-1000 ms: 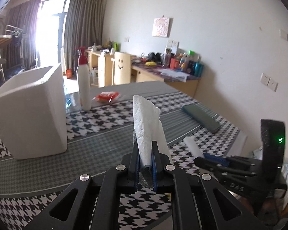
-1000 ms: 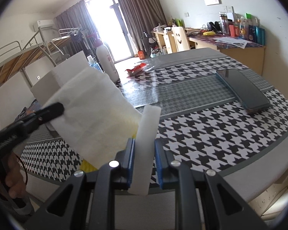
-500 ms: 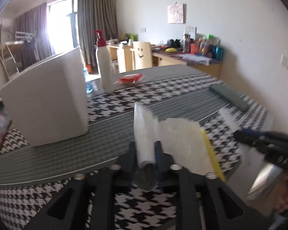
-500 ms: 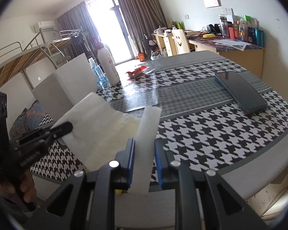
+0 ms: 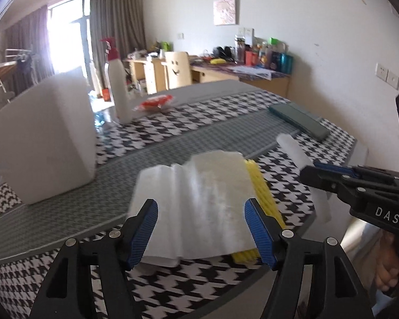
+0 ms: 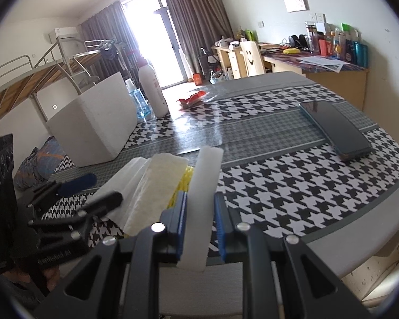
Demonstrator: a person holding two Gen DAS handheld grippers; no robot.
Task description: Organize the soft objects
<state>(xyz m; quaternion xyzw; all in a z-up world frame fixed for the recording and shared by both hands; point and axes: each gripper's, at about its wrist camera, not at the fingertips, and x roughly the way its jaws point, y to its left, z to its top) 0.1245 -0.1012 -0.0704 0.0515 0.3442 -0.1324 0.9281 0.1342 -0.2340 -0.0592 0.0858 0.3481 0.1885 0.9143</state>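
A white sponge cloth (image 5: 199, 202) lies flat on a yellow sponge (image 5: 263, 194) near the front edge of the houndstooth table (image 5: 199, 133). My left gripper (image 5: 200, 228) is open, its blue pads either side of the cloth. My right gripper (image 6: 199, 224) is shut on a white foam strip (image 6: 203, 194), held upright just right of the stack (image 6: 157, 183). The strip (image 5: 300, 164) and the right gripper (image 5: 359, 186) also show in the left wrist view.
A large white foam block (image 5: 45, 138) stands at the left. Behind it are a white pump bottle (image 5: 119, 93), a blue bottle (image 6: 138, 101) and a red packet (image 5: 154, 103). A dark flat case (image 6: 335, 130) lies at the right.
My left gripper has opened and let go of the white cloth, which now lies flat on the yellow sponge. The right gripper still holds the foam strip.
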